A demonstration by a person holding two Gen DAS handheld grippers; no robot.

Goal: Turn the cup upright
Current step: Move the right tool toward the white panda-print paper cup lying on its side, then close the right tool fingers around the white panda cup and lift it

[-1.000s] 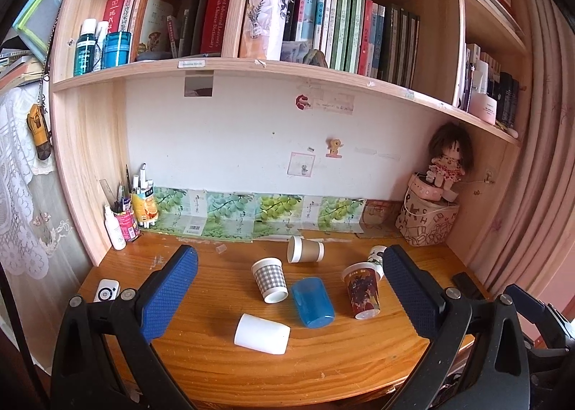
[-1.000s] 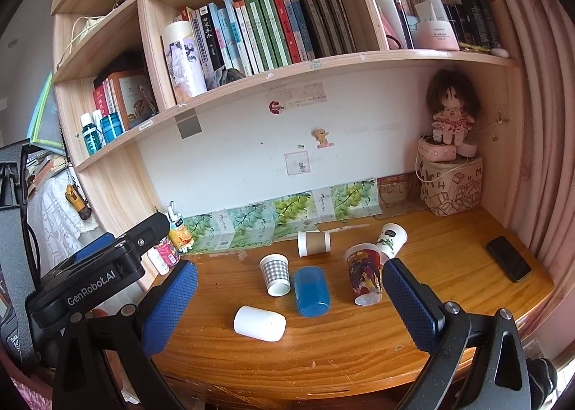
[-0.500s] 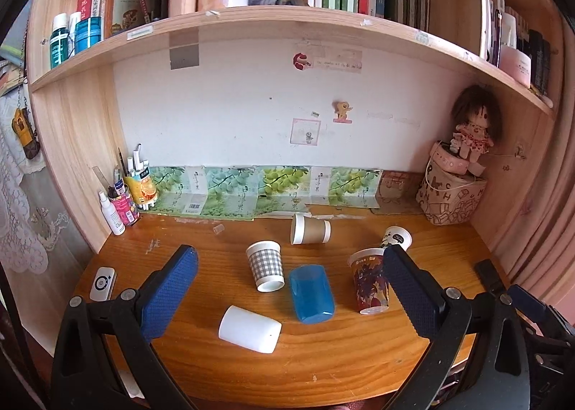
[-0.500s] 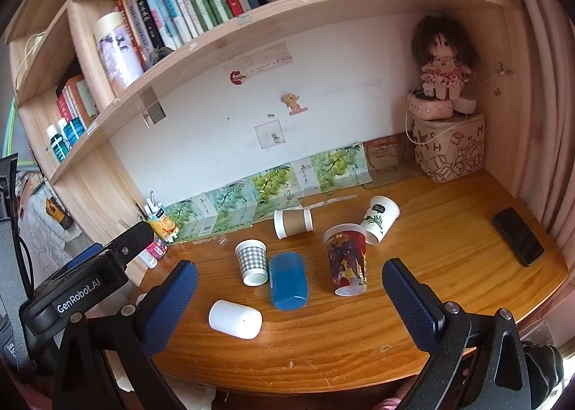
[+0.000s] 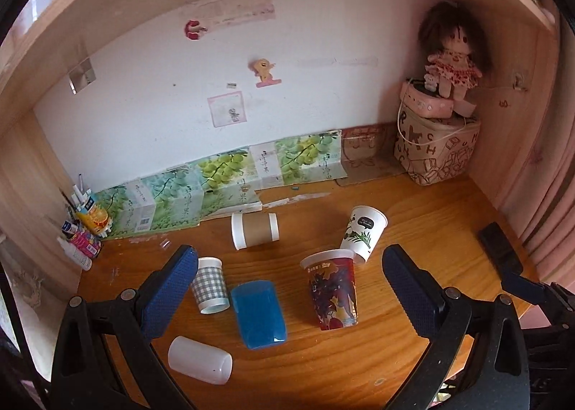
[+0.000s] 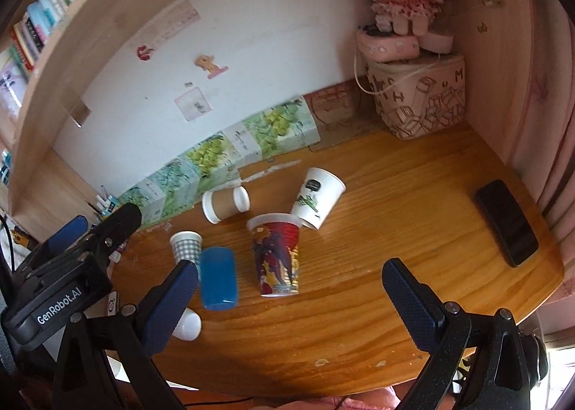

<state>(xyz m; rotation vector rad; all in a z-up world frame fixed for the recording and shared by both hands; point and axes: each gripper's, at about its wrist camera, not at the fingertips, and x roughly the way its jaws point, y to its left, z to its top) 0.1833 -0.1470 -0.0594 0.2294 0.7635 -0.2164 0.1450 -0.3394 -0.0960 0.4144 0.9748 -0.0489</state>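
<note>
Several cups sit on the wooden desk point(image 5: 413, 215). A red printed cup point(image 5: 332, 293) point(image 6: 276, 255), a grey checked cup point(image 5: 210, 284) point(image 6: 187, 248) and a white leaf-print cup point(image 5: 363, 237) point(image 6: 316, 197) rest mouth down. A brown-sleeved cup point(image 5: 255, 230) point(image 6: 224, 206), a blue cup point(image 5: 258, 313) point(image 6: 217, 277) and a plain white cup point(image 5: 199, 365) point(image 6: 188, 325) lie on their sides. My left gripper point(image 5: 287, 291) is open and empty above the cups. My right gripper point(image 6: 287, 295) is open and empty, just in front of the red cup.
A black phone point(image 6: 506, 223) lies at the desk's right edge. A printed box with a doll point(image 5: 436, 147) stands in the back right corner. Pens and bottles point(image 5: 81, 230) stand at the back left. Green cartons point(image 5: 230, 187) line the wall. The left gripper's body point(image 6: 61, 287) shows at left.
Both grippers have moved forward and tilted down toward the desk, so the cups appear larger and the bookshelves have left the view. The cups have not moved.
</note>
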